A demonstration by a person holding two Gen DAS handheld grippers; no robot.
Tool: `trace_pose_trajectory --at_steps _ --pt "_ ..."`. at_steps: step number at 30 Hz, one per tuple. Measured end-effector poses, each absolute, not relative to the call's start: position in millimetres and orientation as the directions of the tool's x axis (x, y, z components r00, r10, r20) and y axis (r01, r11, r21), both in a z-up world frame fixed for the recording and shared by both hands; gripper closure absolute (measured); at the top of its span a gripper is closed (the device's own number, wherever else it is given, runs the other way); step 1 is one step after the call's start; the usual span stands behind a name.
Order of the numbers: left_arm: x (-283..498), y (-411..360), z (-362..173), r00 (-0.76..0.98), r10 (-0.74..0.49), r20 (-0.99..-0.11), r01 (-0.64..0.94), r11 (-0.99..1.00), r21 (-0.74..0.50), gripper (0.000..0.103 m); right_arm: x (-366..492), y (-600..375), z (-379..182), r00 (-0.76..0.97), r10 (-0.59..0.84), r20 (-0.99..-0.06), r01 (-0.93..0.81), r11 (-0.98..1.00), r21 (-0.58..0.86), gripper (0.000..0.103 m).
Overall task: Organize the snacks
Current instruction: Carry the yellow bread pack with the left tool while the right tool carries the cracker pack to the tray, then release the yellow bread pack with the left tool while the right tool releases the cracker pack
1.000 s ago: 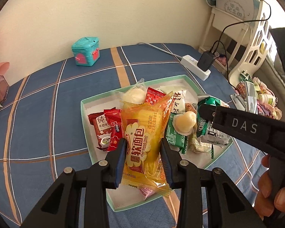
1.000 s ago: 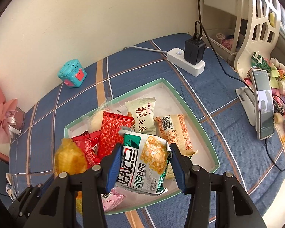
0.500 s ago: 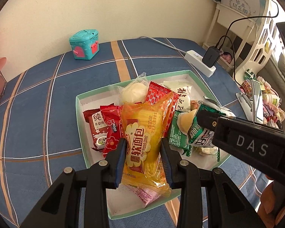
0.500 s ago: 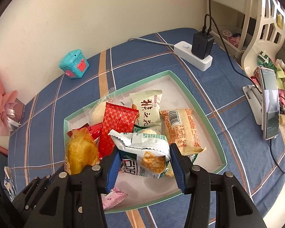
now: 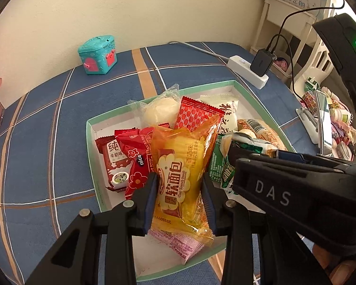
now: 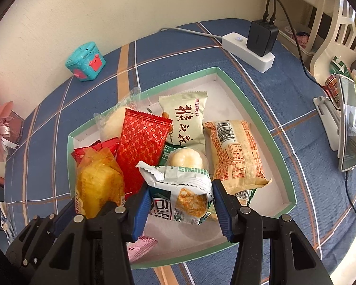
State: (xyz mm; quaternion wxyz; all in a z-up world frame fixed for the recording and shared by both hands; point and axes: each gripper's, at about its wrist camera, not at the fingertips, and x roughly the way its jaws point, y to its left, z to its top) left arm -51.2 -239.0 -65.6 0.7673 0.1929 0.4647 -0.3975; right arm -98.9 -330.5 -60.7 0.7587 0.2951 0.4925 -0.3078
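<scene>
Snacks fill the green-rimmed tray on the blue checked bedspread, and I have one pinched in each claw above its near edge. My left gripper is clamped on the orange soft-bread packet, held upright just as it was a second ago. My right gripper squeezes the green-and-white cracker bag; a second ago that bag stood tall and flat between the jaws, and now its top has crumpled and folded over, sitting lower against the pile. From the left wrist view the right gripper has come in closer, filling the right side. The red patterned packet leans at the tray's middle, the barcode bread packet lies toward its right edge, and the pink wrapper rests by the near edge. The teal toy box stands near the wall.
</scene>
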Motion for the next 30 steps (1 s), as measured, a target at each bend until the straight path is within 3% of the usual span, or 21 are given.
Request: trace_pose_trajectory --at_steps 15,24,30 --pt "-50 -247 -78 0.256 -0.419 -0.871 0.805 0.591 -0.047 0.059 -91 -335 -79 0.322 -0.147 -0.935 0.759 0.63 0.162 0.048" --pt "-45 -244 -82 0.22 -0.397 -0.891 0.779 0.622 -0.084 0.036 -92 -337 -79 0.301 -0.161 -0.94 0.768 0.625 0.139 0.037" --pt "-50 -243 -66 0.224 -0.41 -0.884 0.785 0.614 -0.086 0.035 -96 -338 -65 0.321 -0.206 -0.924 0.775 0.618 0.132 0.034"
